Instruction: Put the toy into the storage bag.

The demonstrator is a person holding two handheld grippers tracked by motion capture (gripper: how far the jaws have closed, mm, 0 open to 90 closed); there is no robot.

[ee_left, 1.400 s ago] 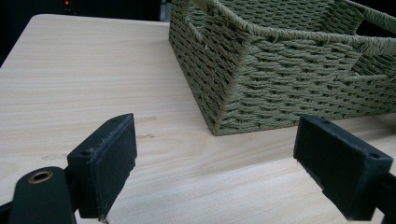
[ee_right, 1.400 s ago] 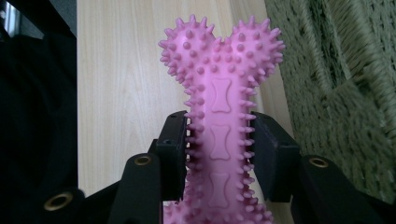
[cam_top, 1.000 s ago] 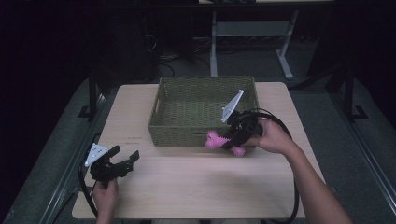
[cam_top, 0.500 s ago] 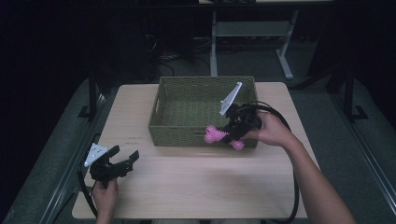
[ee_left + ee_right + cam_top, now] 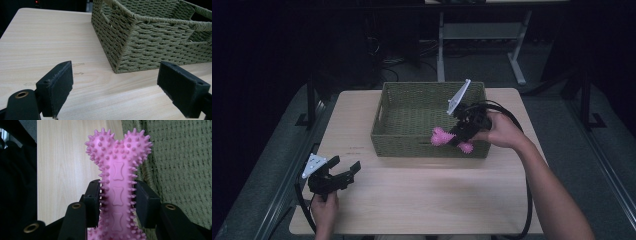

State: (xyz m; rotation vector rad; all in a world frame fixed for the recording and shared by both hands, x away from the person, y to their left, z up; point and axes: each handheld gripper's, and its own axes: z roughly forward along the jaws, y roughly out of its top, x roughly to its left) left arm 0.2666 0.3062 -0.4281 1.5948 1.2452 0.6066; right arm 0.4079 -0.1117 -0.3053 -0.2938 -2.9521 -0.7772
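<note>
One toy in play: pink spiky bone [image 5: 117, 192] clamped by its shaft in right gripper [image 5: 458, 136], hanging at the near wall of the green basket [image 5: 412, 145], not inside yet. Left gripper [image 5: 343, 171] idle, jaws spread, nothing between. Pickup done, drop-off left.

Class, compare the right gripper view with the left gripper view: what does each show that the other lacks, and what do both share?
Right gripper view alone: the right gripper shut on the shaft of a spiky pink bone toy, its knobbed end pointing up.

Left gripper view alone: the left gripper, jaws wide apart with nothing between them, and a basket corner from outside.

Both: the green woven basket and the light wooden table.
</note>
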